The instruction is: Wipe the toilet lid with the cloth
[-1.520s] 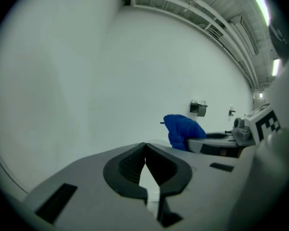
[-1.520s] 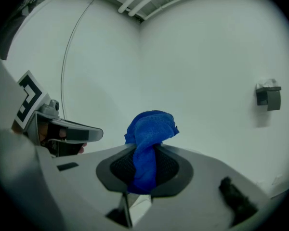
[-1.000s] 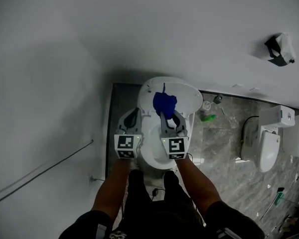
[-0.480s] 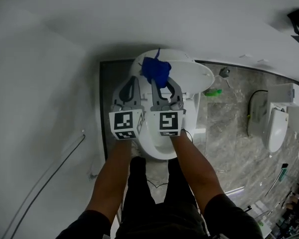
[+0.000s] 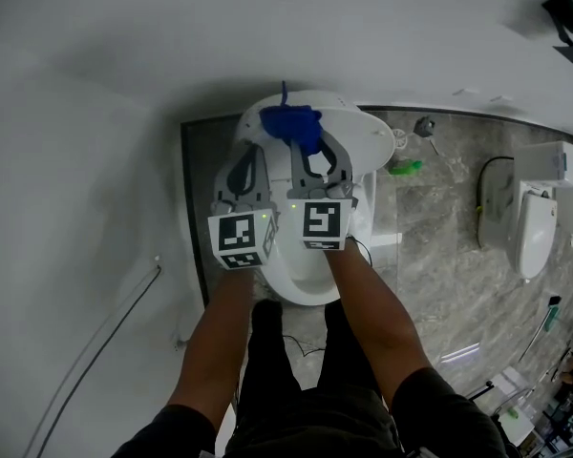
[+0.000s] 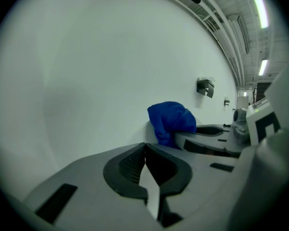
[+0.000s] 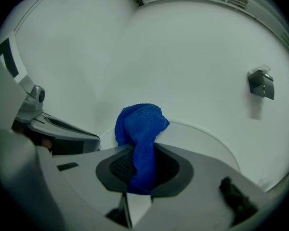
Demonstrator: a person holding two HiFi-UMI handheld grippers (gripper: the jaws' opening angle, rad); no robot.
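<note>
One cloth (image 7: 140,125), soft, light terry that bunches rather than slips: we hold its lower fold pinched in the right gripper (image 7: 141,150), wad bulging ahead of the jaws, near the toilet lid (image 5: 365,139). Left gripper (image 6: 145,145) sits alongside, closed and empty. We judge a mid-wad grip best.

Your blue cloth (image 7: 140,124) looks soft and nubbly, a terry weave. The rounded white toilet lid (image 5: 368,141) is smooth and glossy; the grey marbled stone floor (image 5: 439,265) shines, polished.

A bunched blue cloth (image 5: 294,124) is held up against the raised white toilet lid (image 5: 368,141).
</note>
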